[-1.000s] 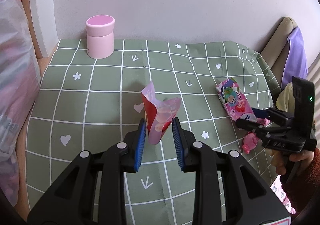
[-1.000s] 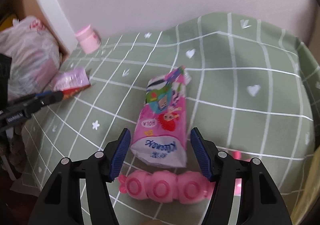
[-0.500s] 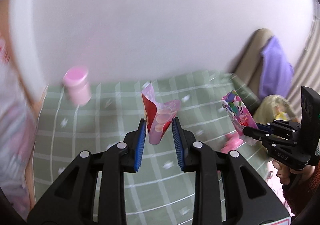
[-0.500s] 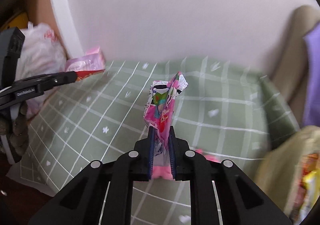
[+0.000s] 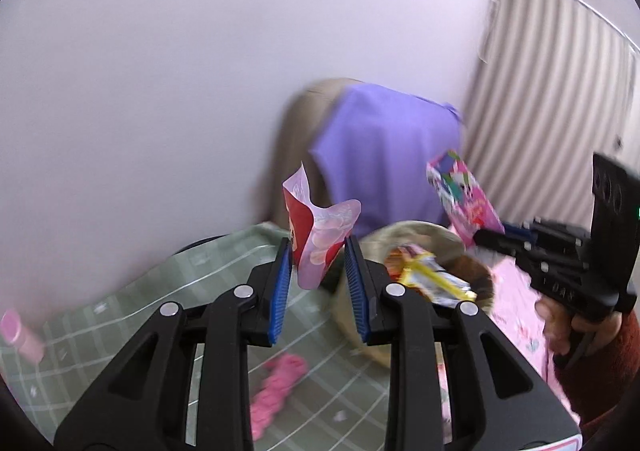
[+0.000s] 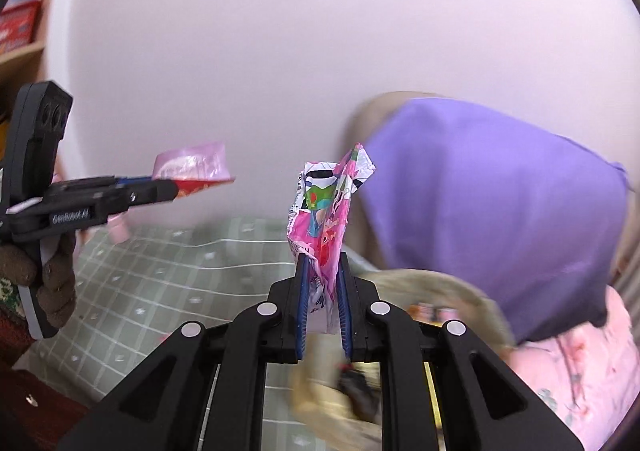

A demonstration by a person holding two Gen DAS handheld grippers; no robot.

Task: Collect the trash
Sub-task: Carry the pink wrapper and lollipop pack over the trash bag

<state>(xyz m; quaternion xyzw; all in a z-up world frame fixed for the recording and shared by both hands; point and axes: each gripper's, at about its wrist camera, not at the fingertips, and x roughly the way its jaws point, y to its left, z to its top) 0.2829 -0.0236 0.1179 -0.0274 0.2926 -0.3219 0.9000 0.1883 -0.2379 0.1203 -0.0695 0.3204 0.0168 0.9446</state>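
both up off the table: left gripper (image 5: 316,263) clenching the red wrapper (image 5: 318,235), right gripper (image 6: 322,305) pinching the pink packet (image 6: 326,219), heading for the basket (image 5: 420,235) (already holding trash).

A table draped in a green cloth (image 5: 224,263) with a white grid and small white motifs formed the supporting surface. A pink knobbly toy (image 5: 278,383) lay directly on the cloth near the front edge. A pink cylindrical container (image 5: 20,335) stood on it at the far left, blurred. A tan basket (image 5: 436,235) appeared at the cloth's right edge; whether it rested on the table could not be told.
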